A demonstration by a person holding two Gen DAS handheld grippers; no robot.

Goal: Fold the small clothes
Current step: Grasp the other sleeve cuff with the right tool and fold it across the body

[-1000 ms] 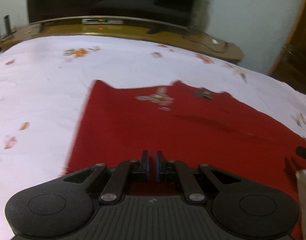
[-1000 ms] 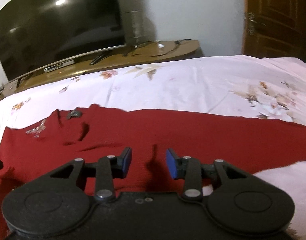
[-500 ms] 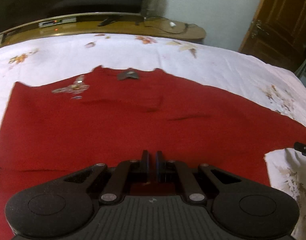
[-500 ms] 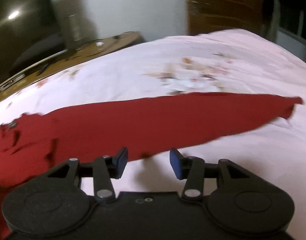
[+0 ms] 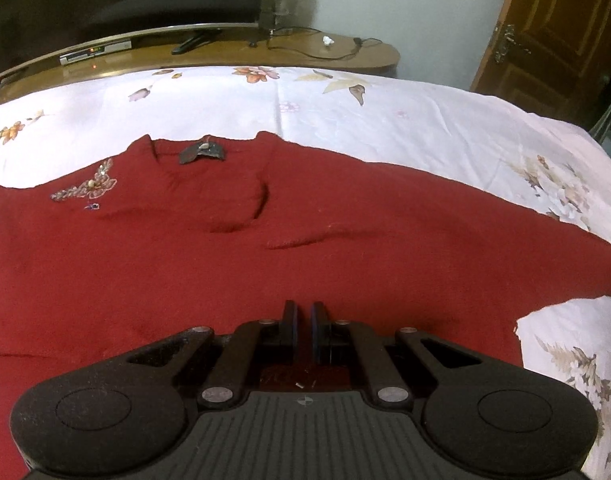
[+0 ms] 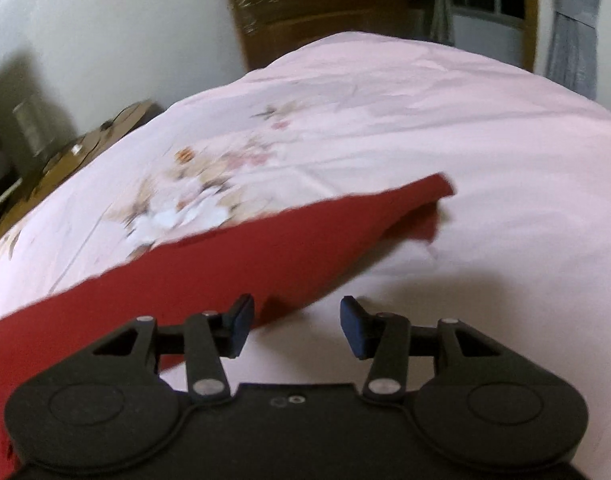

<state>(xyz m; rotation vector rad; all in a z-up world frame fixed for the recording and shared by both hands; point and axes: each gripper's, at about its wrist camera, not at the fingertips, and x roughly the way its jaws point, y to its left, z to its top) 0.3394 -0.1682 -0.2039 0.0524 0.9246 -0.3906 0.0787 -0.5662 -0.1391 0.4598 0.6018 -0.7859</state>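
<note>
A dark red long-sleeved top (image 5: 265, 256) lies spread flat on the bed, neck away from me, with a grey neck label (image 5: 203, 153) and a beaded motif (image 5: 87, 190) on its chest. My left gripper (image 5: 303, 330) is shut, hovering low over the top's lower middle; nothing shows between its pads. In the right wrist view one red sleeve (image 6: 289, 240) stretches out to the right, its cuff (image 6: 433, 204) folded under. My right gripper (image 6: 295, 330) is open and empty just above the sleeve's near edge.
The bed wears a pale pink floral sheet (image 5: 385, 120). Beyond the far edge stands a low wooden TV bench (image 5: 225, 48) with a television and cables. A brown wooden door (image 5: 561, 36) is at the right.
Both views have swung to the right. The left gripper stays shut over the top's body. The right gripper has travelled along the sleeve toward the cuff and opened a little wider.
</note>
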